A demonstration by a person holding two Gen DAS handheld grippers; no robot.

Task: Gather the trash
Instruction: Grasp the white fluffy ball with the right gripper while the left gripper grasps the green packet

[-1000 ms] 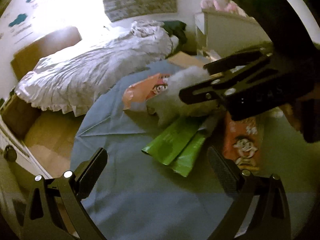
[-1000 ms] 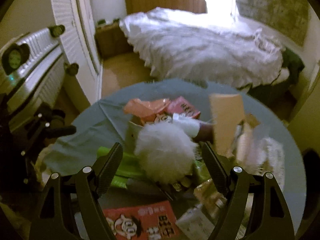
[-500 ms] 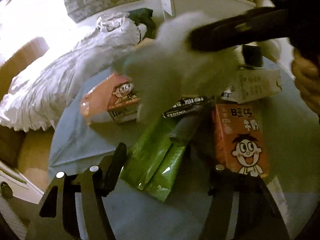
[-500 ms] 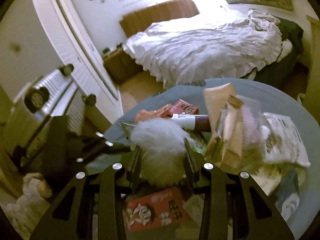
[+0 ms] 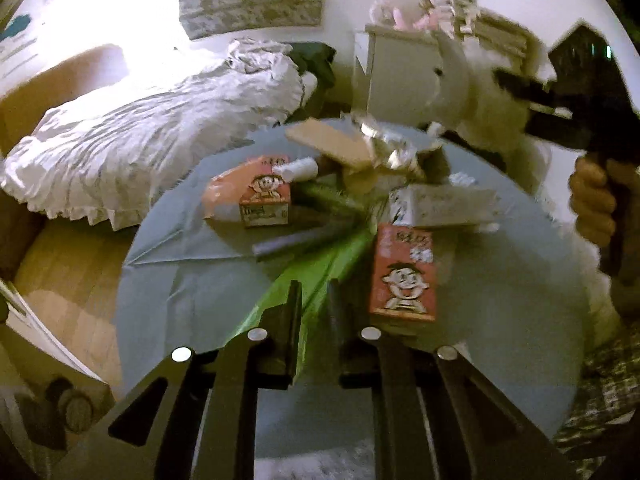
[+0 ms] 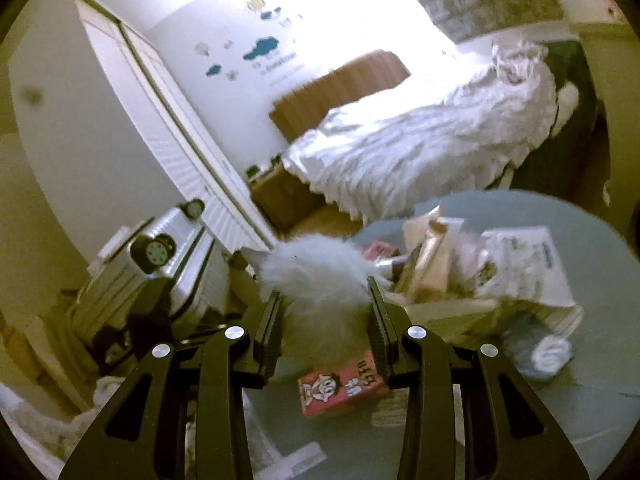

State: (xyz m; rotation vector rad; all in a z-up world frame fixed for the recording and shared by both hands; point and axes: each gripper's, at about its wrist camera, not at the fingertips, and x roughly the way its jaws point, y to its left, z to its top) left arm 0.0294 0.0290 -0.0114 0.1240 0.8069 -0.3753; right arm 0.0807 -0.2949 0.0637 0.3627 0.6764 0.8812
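Note:
A round table with a grey-blue cloth (image 5: 192, 296) holds a pile of trash. My left gripper (image 5: 314, 292) is shut on the near end of a green plastic wrapper (image 5: 320, 256). A red milk carton (image 5: 404, 276) lies just right of it; a second red carton (image 5: 266, 196) lies farther back. My right gripper (image 6: 324, 312) is shut on a white fluffy ball (image 6: 316, 276), held up above the table's left edge. It also shows at the upper right of the left wrist view (image 5: 480, 108). The red carton (image 6: 340, 384) lies below it.
Crumpled foil (image 5: 384, 148), a cardboard piece (image 5: 332, 144), a white bottle (image 5: 296, 168) and a printed white bag (image 6: 524, 268) lie on the table. A bed with white bedding (image 5: 152, 132) stands behind. A silver suitcase (image 6: 152, 268) and a white cabinet (image 5: 400, 68) stand nearby.
My left gripper has closed from wide open onto the green wrapper. My right gripper has closed on the fluffy ball and lifted it up and away from the pile.

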